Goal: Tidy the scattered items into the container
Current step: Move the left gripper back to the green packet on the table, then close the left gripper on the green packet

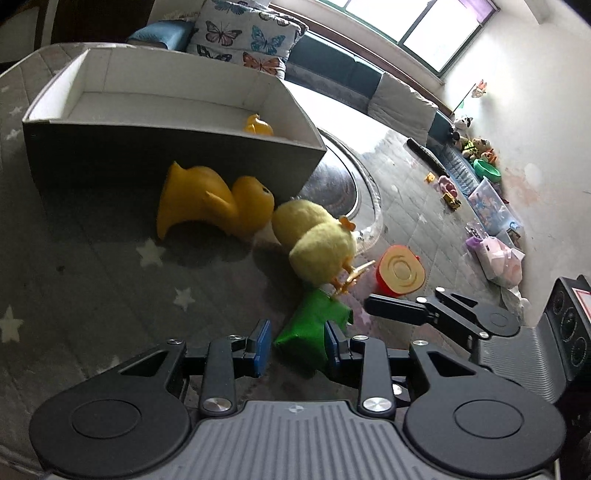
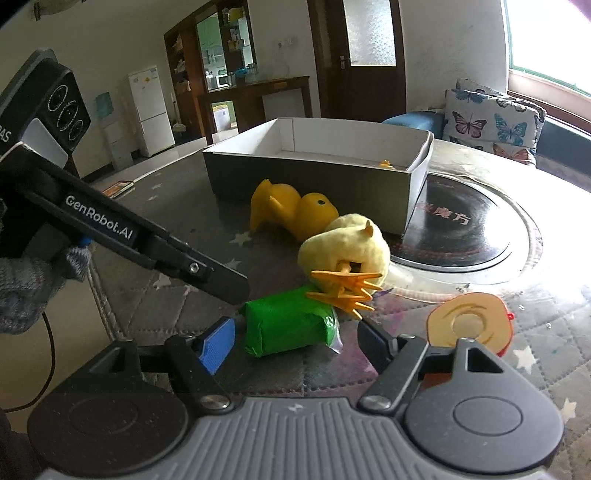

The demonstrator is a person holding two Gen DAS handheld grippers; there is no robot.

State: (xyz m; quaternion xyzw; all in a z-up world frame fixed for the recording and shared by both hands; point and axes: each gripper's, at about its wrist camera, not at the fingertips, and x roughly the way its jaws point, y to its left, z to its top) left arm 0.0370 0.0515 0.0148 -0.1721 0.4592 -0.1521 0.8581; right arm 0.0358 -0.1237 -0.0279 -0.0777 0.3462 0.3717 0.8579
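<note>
A green packet (image 1: 310,328) (image 2: 291,321) lies on the grey star-patterned table cover. My left gripper (image 1: 298,347) is open, its blue pads either side of the packet's near end, the left pad clear of it. My right gripper (image 2: 295,343) is open too and straddles the packet with wide gaps. A yellow plush chick (image 1: 317,243) (image 2: 347,247) lies just beyond the packet, with a yellow rubber duck (image 1: 214,203) (image 2: 295,210) on its side behind it. A red and yellow round toy (image 1: 400,271) (image 2: 469,321) sits to the right. The grey box (image 1: 173,147) (image 2: 314,181) holds a small yellow toy (image 1: 258,125).
A black glass disc (image 1: 336,177) (image 2: 461,229) is set into the table beside the box. A gloved hand (image 2: 26,288) holds the left gripper, whose finger (image 2: 221,280) reaches over the packet's left end. A butterfly cushion (image 1: 243,33) and sofa lie behind; toys line the far wall.
</note>
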